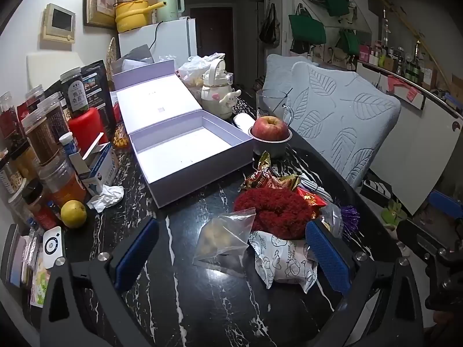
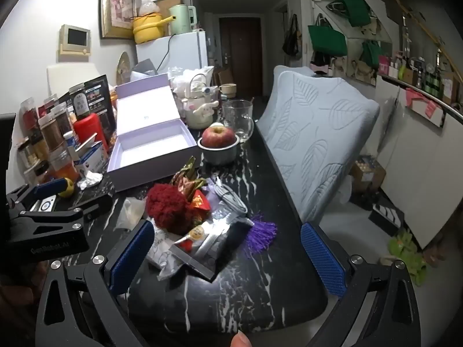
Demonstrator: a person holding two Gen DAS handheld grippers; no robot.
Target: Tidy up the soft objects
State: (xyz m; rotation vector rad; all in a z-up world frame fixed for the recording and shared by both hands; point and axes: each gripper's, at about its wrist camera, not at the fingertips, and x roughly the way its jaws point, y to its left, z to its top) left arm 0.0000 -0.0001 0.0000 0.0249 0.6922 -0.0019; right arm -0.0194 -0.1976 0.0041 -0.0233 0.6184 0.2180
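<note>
A fuzzy red scrunchie (image 1: pixel 275 206) (image 2: pixel 169 206) lies in a pile of snack packets on the black marbled table (image 1: pixel 185 289). Around it lie a clear zip bag (image 1: pixel 224 238), a white printed packet (image 1: pixel 285 261) (image 2: pixel 162 248), a silver packet (image 2: pixel 202 240), a red packet (image 2: pixel 201 201) and a purple tassel (image 2: pixel 262 234). An open lavender box (image 1: pixel 188 144) (image 2: pixel 150 147) stands empty behind the pile. My left gripper (image 1: pixel 231 254) is open, low over the table, with the zip bag and white packet between its fingers. My right gripper (image 2: pixel 227 253) is open just before the silver packet.
An apple in a bowl (image 1: pixel 271 136) (image 2: pixel 218 143), a glass mug (image 2: pixel 238 118) and a cream kettle (image 1: pixel 215 92) stand behind the pile. Jars and bottles (image 1: pixel 43 144) crowd the left edge, with a yellow fruit (image 1: pixel 73 214). A leaf-patterned cushion (image 1: pixel 341 121) (image 2: pixel 315 141) flanks the right edge.
</note>
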